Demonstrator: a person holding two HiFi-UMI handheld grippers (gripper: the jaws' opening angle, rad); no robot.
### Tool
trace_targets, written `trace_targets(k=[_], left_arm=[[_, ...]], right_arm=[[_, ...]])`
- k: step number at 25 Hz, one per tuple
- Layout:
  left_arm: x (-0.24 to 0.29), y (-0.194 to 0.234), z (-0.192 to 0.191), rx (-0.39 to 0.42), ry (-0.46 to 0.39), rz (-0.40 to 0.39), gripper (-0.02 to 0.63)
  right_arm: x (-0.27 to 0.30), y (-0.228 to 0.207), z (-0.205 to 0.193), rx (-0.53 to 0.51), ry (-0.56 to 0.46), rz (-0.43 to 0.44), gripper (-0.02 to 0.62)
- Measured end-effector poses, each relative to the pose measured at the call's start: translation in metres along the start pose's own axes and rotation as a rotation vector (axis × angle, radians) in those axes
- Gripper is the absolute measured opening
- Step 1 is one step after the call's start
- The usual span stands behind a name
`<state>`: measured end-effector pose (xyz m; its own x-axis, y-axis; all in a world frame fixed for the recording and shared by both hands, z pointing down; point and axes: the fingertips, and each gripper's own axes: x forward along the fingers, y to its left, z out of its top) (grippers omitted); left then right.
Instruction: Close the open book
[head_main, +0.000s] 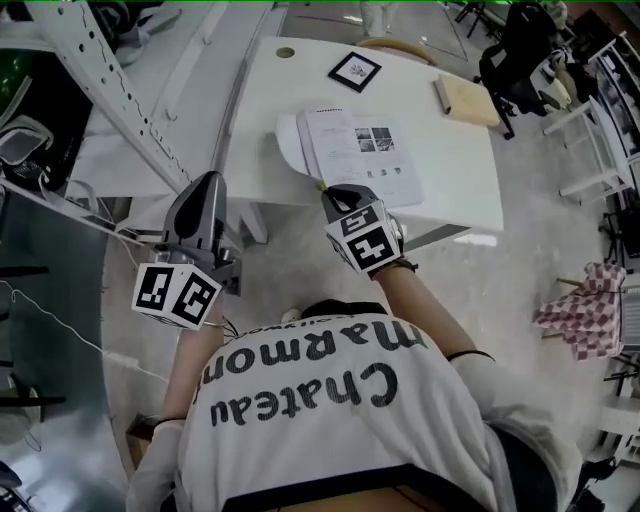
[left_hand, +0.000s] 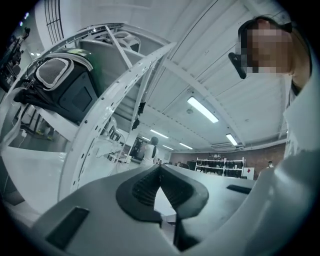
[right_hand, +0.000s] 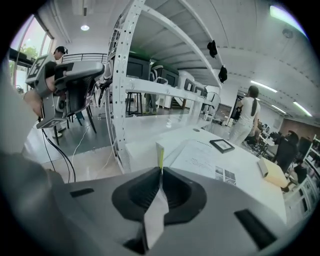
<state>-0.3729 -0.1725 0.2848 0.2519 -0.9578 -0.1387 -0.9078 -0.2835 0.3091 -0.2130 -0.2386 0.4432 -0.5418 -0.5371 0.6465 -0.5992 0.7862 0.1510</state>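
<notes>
The open book (head_main: 355, 150) lies flat on the white table (head_main: 450, 170), with printed pages and small photos facing up. My right gripper (head_main: 326, 192) is at the book's near left corner, shut on a thin leaf of it. In the right gripper view that leaf (right_hand: 159, 154) stands on edge between the closed pads, lifted off the rest of the book (right_hand: 200, 161), with a yellow-green stripe on its edge. My left gripper (head_main: 210, 182) hangs off to the left, beyond the table's edge, away from the book. Its jaws (left_hand: 160, 168) meet at the tips with nothing in them.
A framed black-and-white marker tile (head_main: 355, 71) and a beige block (head_main: 467, 100) lie at the table's far side. A white perforated metal frame (head_main: 110, 80) stands to the left. Black chairs (head_main: 520, 50) and a checkered cloth (head_main: 585, 310) are to the right.
</notes>
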Motion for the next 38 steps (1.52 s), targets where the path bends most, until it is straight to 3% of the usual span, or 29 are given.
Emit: trace_targets(k=[11, 17, 22, 26, 38], left_arm=[[0.040, -0.047, -0.006, 0.004, 0.013, -0.110, 0.023], [0.060, -0.064, -0.016, 0.014, 0.034, -0.121, 0.023], [0.080, -0.083, -0.023, 0.017, 0.032, -0.097, 0.023], [0.096, -0.101, -0.034, 0.000, 0.036, -0.080, 0.023], [0.115, -0.111, -0.049, 0.002, 0.052, -0.020, 0.023]], right_arm=[[-0.050, -0.069, -0.015, 0.148, -0.079, -0.101, 0.040], [-0.060, -0.108, -0.039, 0.219, -0.089, -0.137, 0.040], [-0.058, -0.142, -0.070, 0.288, -0.060, -0.108, 0.040], [-0.058, -0.161, -0.086, 0.279, -0.032, -0.077, 0.040], [-0.044, -0.167, -0.110, 0.260, 0.008, 0.027, 0.040]])
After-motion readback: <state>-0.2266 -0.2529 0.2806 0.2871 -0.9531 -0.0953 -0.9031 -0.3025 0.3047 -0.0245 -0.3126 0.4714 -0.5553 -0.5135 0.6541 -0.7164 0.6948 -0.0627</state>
